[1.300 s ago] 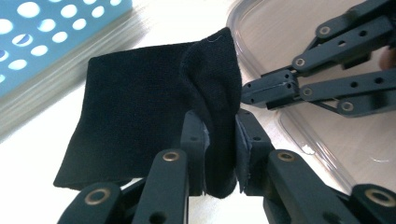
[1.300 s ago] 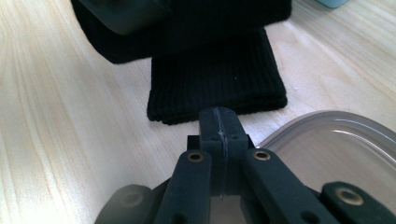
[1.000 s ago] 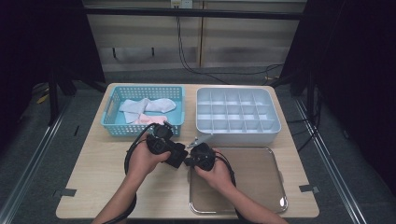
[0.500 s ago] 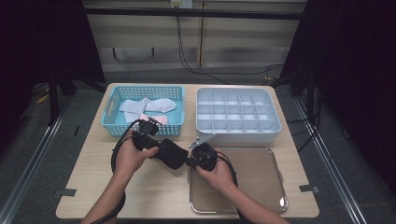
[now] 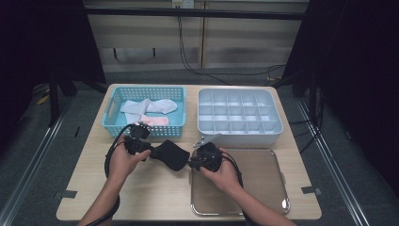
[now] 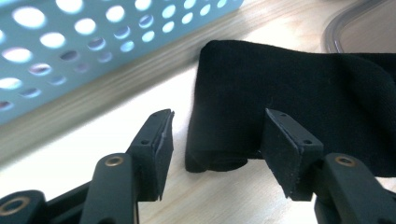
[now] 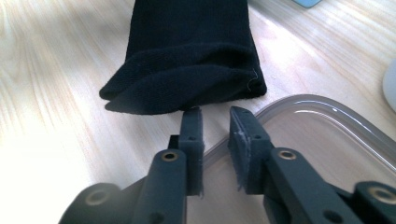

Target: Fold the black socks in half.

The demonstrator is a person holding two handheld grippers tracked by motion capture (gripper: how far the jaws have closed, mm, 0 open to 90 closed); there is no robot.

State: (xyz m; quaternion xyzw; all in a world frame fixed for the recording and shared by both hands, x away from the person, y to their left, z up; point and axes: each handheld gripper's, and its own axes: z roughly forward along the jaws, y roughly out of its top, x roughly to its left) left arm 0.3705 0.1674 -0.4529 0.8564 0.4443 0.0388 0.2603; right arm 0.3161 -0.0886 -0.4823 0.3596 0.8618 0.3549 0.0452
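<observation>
Black cloth, a folded sock (image 5: pixel 170 154), lies flat on the wooden table (image 5: pixel 94 188), between the two grippers and just in front of the blue basket (image 5: pixel 113 110). In the high view the left gripper (image 5: pixel 149 152) meets the sock at its left end and the right gripper (image 5: pixel 193 162) is at its right end, close to the corner of the metal tray (image 5: pixel 277 188). In the left gripper view the jaws stand apart, and one end of the sock (image 6: pixel 289 79) reaches between them: the right finger (image 6: pixel 287 140) lies against the cloth, or in front of it, while the left finger (image 6: pixel 156 140) is clear of it, with bare table between. So this gripper is released and does not pinch the sock. In the right gripper view the folded end of the sock (image 7: pixel 187 84) lies just beyond the fingertips (image 7: pixel 191 123), very near them, but not between the pads. These jaws have just been opening; the gap between them is narrow and holds only the table and the rim of the tray (image 7: pixel 303 105). Light socks (image 5: pixel 146 107) lie inside the basket, and a grey box with compartments (image 5: pixel 277 129) stands behind the tray.
</observation>
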